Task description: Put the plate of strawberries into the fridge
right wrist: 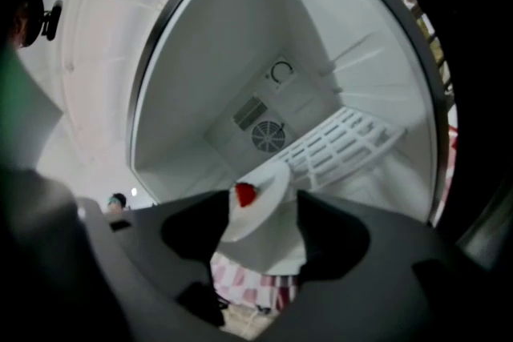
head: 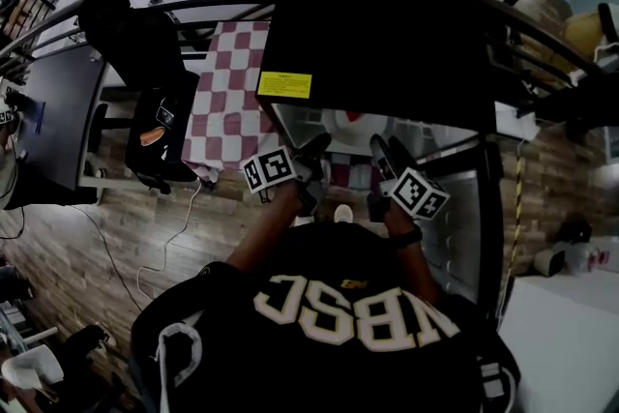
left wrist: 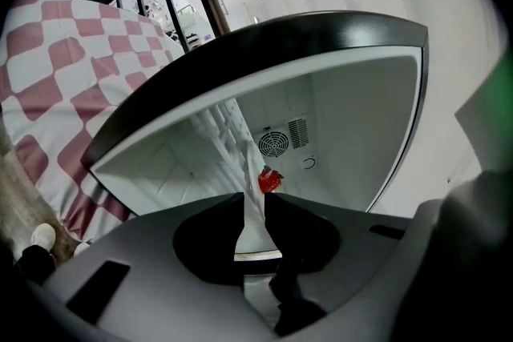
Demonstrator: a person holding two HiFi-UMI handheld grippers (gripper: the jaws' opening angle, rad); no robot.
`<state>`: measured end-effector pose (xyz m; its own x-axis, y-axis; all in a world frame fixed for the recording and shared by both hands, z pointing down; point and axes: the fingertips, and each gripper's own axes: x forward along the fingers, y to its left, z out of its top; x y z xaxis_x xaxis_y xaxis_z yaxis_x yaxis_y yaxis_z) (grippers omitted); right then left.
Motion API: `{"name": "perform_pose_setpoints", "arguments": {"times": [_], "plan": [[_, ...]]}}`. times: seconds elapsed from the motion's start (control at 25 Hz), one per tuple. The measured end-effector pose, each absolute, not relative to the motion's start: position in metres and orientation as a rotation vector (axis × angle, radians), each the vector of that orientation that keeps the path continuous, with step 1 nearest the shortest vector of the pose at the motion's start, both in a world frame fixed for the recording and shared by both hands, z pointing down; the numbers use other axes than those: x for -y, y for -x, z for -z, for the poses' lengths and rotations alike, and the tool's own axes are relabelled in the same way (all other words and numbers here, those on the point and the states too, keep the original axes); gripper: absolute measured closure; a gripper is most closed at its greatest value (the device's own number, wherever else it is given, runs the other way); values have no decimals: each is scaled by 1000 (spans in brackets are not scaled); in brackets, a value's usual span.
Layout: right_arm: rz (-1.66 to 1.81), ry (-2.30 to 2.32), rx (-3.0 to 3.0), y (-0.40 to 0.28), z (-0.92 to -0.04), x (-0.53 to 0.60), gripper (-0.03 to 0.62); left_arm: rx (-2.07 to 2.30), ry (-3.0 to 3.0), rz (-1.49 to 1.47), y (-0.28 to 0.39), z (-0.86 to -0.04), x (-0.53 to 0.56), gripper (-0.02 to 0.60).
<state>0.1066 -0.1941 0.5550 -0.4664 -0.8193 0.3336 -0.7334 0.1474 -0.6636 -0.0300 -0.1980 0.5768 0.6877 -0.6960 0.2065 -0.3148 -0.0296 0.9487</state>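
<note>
Head view: my black shirt (head: 338, 324) nearest. Left gripper (head: 317, 155) and right gripper (head: 387, 152) reach into open fridge (head: 387, 24); plate (head: 375, 126) with strawberry (head: 353, 116) inside.
Left gripper view: jaws clamped on plate rim, probably bearing its weight.
Right gripper view: jaws wide, rim between them unpinched; wire shelf (right wrist: 337, 148) beyond. Likely releasing for set-down.

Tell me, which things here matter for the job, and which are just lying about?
Part of the job: plate, strawberry, open fridge, left gripper clamped on the plate's rim, right gripper open.
Lying about: checkered cloth, black chair.
</note>
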Motion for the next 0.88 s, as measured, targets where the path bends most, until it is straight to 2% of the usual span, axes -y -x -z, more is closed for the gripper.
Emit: {"name": "perform_pose_setpoints", "arguments": {"times": [0.36,0.72,0.88], "plan": [[1017,1583,-2469,-103,-546,173,339,989,-1989,210,35,-566,179,503],[821,1640,-2699,-90,-555,157,344,1137,-2344,-95,22,-559,168,503],[758,1664,-2751,-88,-555,158,381,1223,-2407,-186,23,-561,169,505]]}}
